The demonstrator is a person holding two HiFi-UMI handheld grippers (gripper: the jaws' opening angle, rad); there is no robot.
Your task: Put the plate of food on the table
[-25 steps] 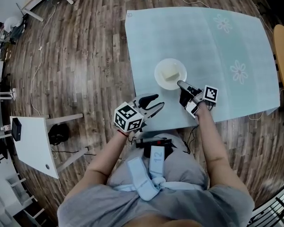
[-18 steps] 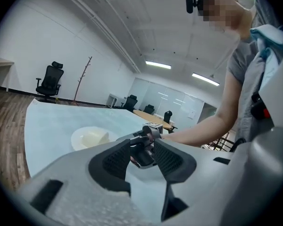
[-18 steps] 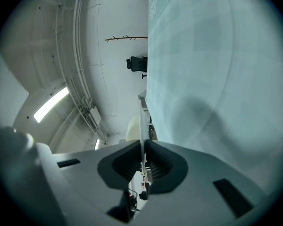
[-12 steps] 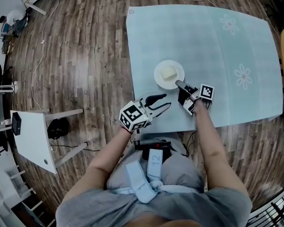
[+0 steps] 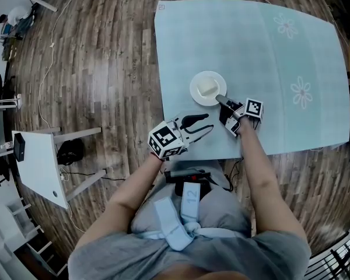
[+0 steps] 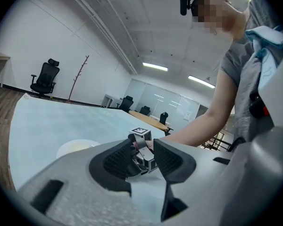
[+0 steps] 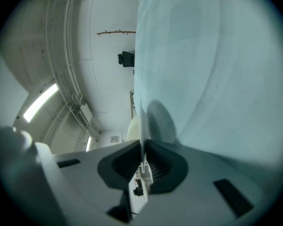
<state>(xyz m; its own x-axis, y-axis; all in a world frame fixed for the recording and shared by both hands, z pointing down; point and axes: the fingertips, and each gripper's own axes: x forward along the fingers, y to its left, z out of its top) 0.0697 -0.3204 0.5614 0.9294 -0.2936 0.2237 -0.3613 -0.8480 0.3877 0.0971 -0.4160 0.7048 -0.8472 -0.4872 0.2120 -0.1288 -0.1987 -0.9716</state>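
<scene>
The weak spot is the hold. The right gripper (image 5: pixel 223 101) is clamped on only the thin near-right rim of the white plate (image 5: pixel 199 93), so a twist of the wrist could tip it and slide the pale block of food (image 5: pixel 207 87) off. Pulling back before letting go would drag it toward the near edge of the desk (image 5: pixel 268 57). The plate lies over the desk's near-left part, just beyond that gripper. The left gripper (image 5: pixel 202 123) hovers open and empty, nearer and to the left.

Left gripper (image 5: pixel 209 122) nearer the plate (image 5: pixel 208 88) (only slightly)
</scene>
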